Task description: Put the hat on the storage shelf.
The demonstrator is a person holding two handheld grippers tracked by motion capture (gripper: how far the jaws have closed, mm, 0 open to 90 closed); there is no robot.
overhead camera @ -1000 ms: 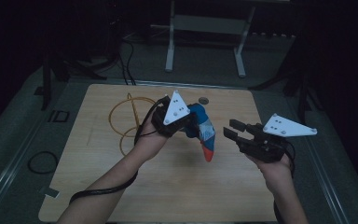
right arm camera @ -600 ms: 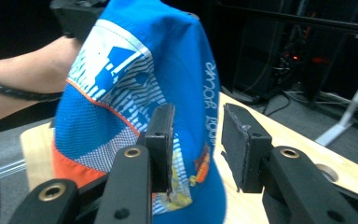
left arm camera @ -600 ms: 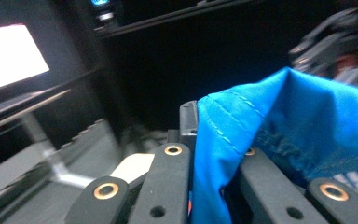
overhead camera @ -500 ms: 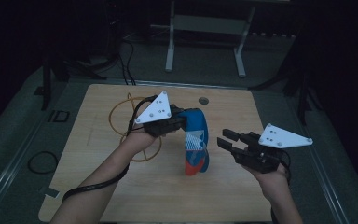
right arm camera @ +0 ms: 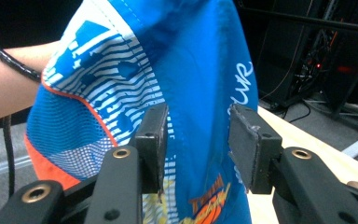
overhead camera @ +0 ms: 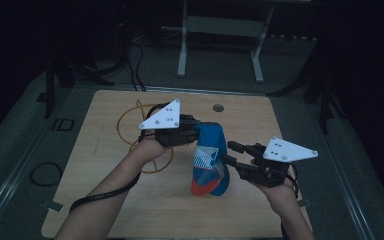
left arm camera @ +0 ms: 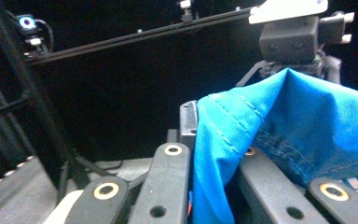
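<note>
A blue sports garment (overhead camera: 211, 160) with white stripes and an orange hem hangs over the wooden table (overhead camera: 105, 210). My left gripper (overhead camera: 197, 131) is shut on its top edge; in the left gripper view the blue cloth (left arm camera: 298, 116) is pinched between the jaws of the left gripper (left arm camera: 193, 140). My right gripper (overhead camera: 230, 154) sits at the garment's right side, lower down. Its jaws have just been opening. In the right gripper view the printed cloth (right arm camera: 135, 60) hangs at the tips of the right gripper (right arm camera: 198, 140), and the pads (right arm camera: 251, 149) stand apart from it.
A loop of yellow cord (overhead camera: 130, 117) lies on the table behind my left hand. A round hole (overhead camera: 218, 107) sits near the table's far edge. A metal stand (overhead camera: 220, 30) is beyond the table, and a black ring (overhead camera: 44, 173) lies on the floor at left.
My left gripper has shifted left and the garment now hangs straighter and lower. The right gripper has come down and in toward the cloth.
</note>
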